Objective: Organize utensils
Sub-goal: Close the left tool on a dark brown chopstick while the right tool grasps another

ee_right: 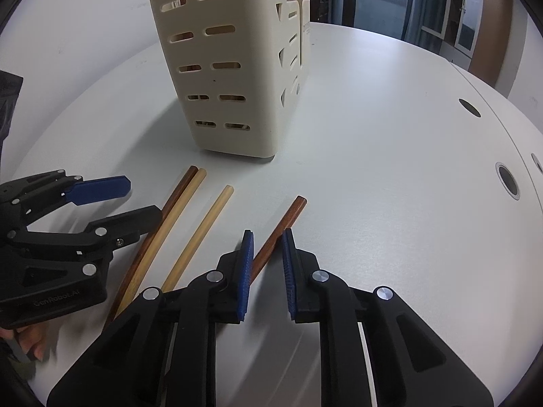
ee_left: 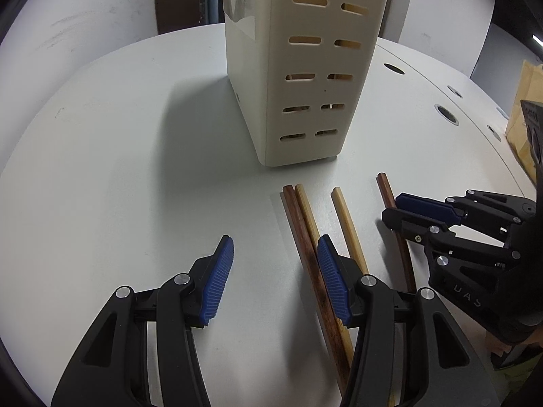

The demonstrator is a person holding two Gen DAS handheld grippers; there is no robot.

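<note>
The right gripper [ee_right: 266, 261] is straddling the lone dark-brown chopstick [ee_right: 281, 229] lying on the white table [ee_right: 390, 169], jaws narrowed but not yet pinching. Closing squarely across the shaft should be preventing roll. The left gripper [ee_left: 275, 271] is hovering wide, empty, before the cream utensil holder [ee_right: 234, 68].

- The left wrist view looks low and forward along the left gripper [ee_left: 275, 278] across the white table [ee_left: 118, 169], close to the cream utensil holder [ee_left: 305, 78].
- The right wrist view faces likewise from further right (equally near).
- Both share the holder, the four chopsticks [ee_right: 200, 234] and each other's gripper [ee_left: 404, 208].
</note>
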